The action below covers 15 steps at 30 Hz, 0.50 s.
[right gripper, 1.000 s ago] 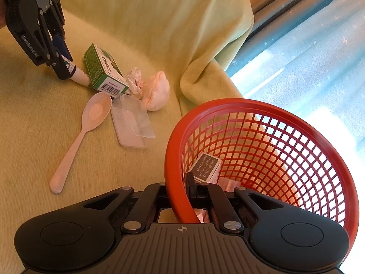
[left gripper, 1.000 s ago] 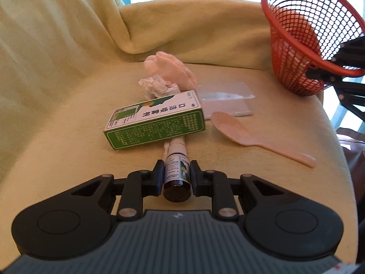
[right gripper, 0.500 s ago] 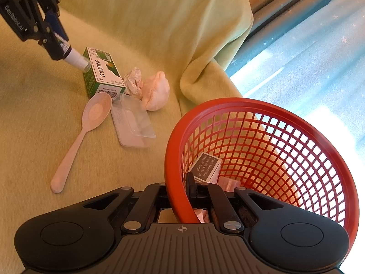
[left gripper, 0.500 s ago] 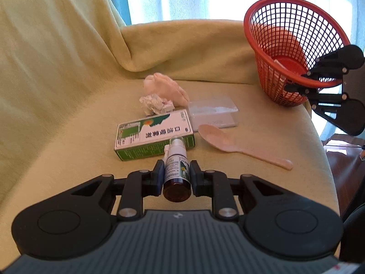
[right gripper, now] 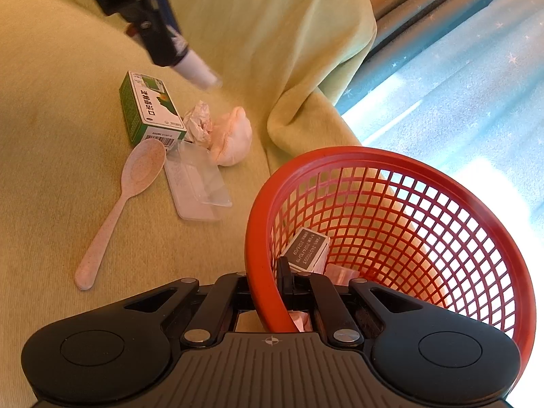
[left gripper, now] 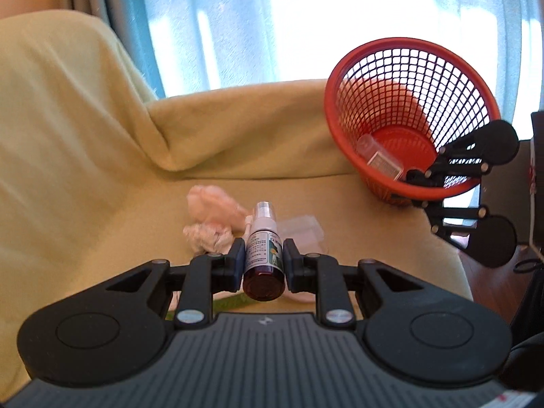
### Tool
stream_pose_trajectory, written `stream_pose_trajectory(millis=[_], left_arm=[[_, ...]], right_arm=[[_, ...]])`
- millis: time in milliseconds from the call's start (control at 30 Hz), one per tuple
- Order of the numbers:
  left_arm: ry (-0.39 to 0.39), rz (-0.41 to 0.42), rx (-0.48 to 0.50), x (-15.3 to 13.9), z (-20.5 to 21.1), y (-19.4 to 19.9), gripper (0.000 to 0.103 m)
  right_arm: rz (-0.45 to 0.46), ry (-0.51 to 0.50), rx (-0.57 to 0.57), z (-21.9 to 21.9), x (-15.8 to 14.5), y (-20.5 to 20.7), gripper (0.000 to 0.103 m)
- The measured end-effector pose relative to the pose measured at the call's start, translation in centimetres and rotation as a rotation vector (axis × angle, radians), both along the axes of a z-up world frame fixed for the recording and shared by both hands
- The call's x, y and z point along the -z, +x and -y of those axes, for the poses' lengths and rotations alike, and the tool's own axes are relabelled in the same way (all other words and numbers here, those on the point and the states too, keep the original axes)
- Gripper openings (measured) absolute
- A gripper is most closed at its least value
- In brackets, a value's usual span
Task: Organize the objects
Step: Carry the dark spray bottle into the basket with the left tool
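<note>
My left gripper [left gripper: 262,255] is shut on a small brown spray bottle [left gripper: 263,253] with a white label and holds it in the air above the cushion; it shows blurred in the right wrist view [right gripper: 195,66]. My right gripper [right gripper: 268,292] is shut on the rim of the red mesh basket [right gripper: 258,224], which stands at the right in the left wrist view [left gripper: 343,129]. A small box [right gripper: 306,250] lies inside the basket. On the cushion lie a green box [right gripper: 146,108], a pink spoon [right gripper: 125,197], a clear plastic case [right gripper: 197,187], crumpled paper [right gripper: 199,124] and a pink lump [right gripper: 233,136].
The seat is covered by a yellow-green blanket [left gripper: 85,136] that rises at the back and left. A window with blue curtains [left gripper: 272,27] is behind. The cushion's right edge [left gripper: 459,272] drops to a dark floor.
My left gripper has lifted the spray bottle off the cushion and carried it up and forward toward the basket. The right gripper and basket have stayed put.
</note>
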<state>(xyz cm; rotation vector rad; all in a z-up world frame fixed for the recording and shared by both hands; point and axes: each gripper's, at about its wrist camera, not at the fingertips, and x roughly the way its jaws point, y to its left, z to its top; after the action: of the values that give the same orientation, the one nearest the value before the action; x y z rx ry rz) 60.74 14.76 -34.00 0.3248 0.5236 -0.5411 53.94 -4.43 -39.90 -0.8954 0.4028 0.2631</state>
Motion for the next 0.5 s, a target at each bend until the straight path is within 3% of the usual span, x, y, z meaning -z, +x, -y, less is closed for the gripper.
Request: stream_pose_trajectory(millis=[500], left_arm=[[0.001, 0.048, 0.139, -2.7, 4.2, 1.7, 0.019]], right_arm=[[0.001, 0.016, 0.003, 0.0, 0.0, 0.0, 0.001]])
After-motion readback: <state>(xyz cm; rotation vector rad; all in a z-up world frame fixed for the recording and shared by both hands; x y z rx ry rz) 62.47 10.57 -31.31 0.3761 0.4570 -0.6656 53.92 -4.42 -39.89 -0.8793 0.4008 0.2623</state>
